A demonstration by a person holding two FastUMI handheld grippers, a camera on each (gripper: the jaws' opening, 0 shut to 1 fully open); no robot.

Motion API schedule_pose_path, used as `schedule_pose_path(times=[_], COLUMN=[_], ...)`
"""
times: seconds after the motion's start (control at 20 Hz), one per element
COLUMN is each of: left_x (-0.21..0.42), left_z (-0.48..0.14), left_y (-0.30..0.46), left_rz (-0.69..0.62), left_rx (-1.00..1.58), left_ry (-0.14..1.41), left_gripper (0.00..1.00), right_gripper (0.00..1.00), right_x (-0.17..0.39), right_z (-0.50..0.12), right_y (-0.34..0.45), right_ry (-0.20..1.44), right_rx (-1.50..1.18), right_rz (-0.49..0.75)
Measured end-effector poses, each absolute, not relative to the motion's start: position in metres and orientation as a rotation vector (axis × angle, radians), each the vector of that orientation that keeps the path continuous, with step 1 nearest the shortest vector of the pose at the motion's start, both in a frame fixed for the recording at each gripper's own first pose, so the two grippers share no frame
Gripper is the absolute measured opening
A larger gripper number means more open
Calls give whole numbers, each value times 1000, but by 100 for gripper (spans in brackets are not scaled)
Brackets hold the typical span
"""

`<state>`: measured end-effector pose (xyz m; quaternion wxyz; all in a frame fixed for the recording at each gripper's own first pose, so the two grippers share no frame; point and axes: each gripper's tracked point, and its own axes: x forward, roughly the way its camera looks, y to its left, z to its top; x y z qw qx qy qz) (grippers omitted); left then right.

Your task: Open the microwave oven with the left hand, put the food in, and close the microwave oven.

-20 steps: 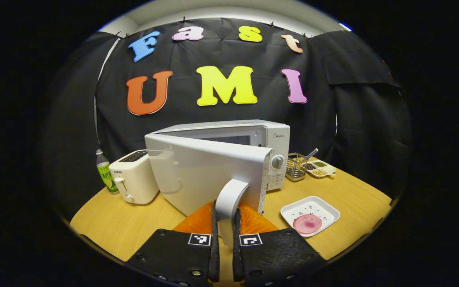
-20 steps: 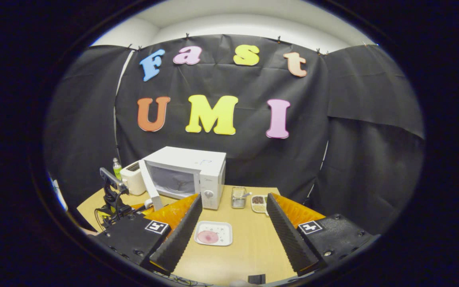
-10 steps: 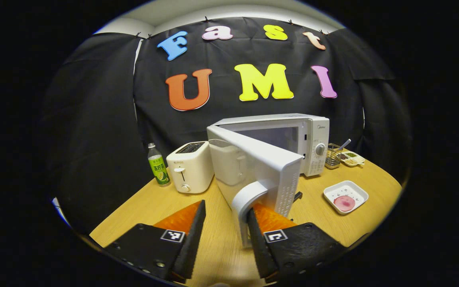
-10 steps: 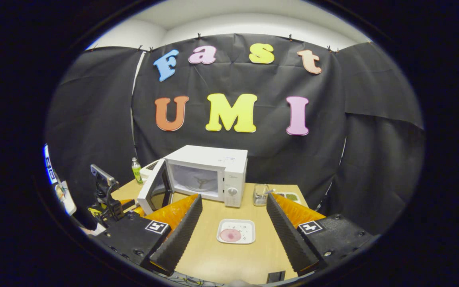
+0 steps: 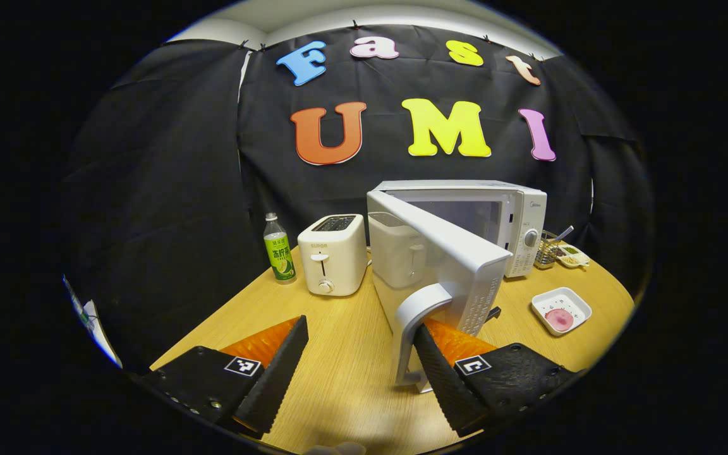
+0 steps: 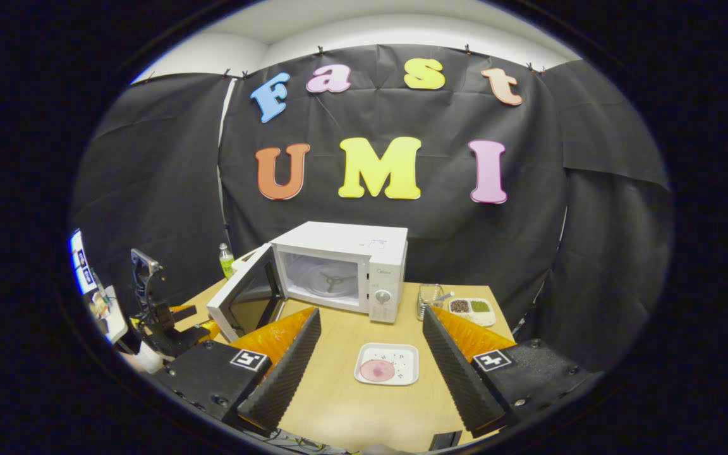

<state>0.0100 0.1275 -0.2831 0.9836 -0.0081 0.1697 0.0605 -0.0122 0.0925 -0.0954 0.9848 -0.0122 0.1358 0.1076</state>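
Setting: booth walled in black cloth, round wooden tabletop [image 5: 339,373] carrying everything.
Left tool [image 5: 357,373]: fingers spread apart, gripping nothing; door handle [image 5: 416,316] just ahead of the right-hand finger, touching or nearly so, cannot tell which.
Door [image 5: 440,253]: swung well out from the microwave oven [image 6: 345,265], directly ahead of the left tool; cavity open, turntable inside bare.
Right tool [image 6: 367,363]: fingers wide apart, holding nothing, hovering above the tabletop.
Food [image 6: 378,370]: pink round slice on a white square plate [image 6: 402,361], lying ahead of the right tool between its fingers, short of the oven front.
Farther out from left tool: toaster [image 5: 332,253] ahead and to the left, green bottle [image 5: 279,256] beyond that; wire basket [image 6: 430,297] and divided dish [image 6: 473,308] to the right of the oven.
Step in hand: opening looks finished, judged from the door angle; next is picking up the plate.
Doing it well: draw the left tool clear of the handle without nudging the door back; bring the right tool down over the plate rim, pinch the edge rather than the food, keep the plate level, enter the cavity clear of the door.
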Motion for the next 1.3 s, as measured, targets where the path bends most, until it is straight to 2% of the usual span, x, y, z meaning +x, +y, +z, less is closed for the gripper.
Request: schedule_pose_path(times=[0.2,0.25,0.3,0.5,0.55,0.6,0.75,0.8,0.85,0.9,0.95,1.0,1.1,1.3], left_x=[-1,-4,-7,-20,-24,-26,-33,-35,-38,-41,-42,-43,-45,-41], left_z=[-282,-281,-281,-276,-273,-269,-262,-261,-259,-257,-252,-247,-235,-211], left_y=[145,151,158,205,212,214,210,207,200,194,186,178,160,129], left_rz=[140,156,176,290,306,311,314,316,309,304,293,283,262,252], left_rx=[16,22,32,61,57,63,73,66,58,56,58,64,61,53], left_ry=[338,340,341,345,340,332,322,322,320,317,311,305,293,276], left_gripper=[96,96,96,95,95,96,94,93,95,95,95,95,95,95], right_gripper=[100,96,100,100,96,100,100,94,100,89,85,94,89,72], right_x=[2,5,10,27,31,36,51,61,70,77,85,89,97,114], right_z=[-113,-118,-122,-147,-154,-165,-202,-214,-232,-254,-278,-298,-337,-388], right_y=[96,95,96,96,94,94,91,83,70,61,54,47,31,23], right_ry=[308,314,319,357,370,391,477,490,521,562,612,666,763,888], right_rx=[-24,-26,-26,-29,-36,-39,-3,-12,-28,-35,-27,-14,9,63], right_rz=[236,239,239,237,233,235,246,221,191,170,166,162,140,168])
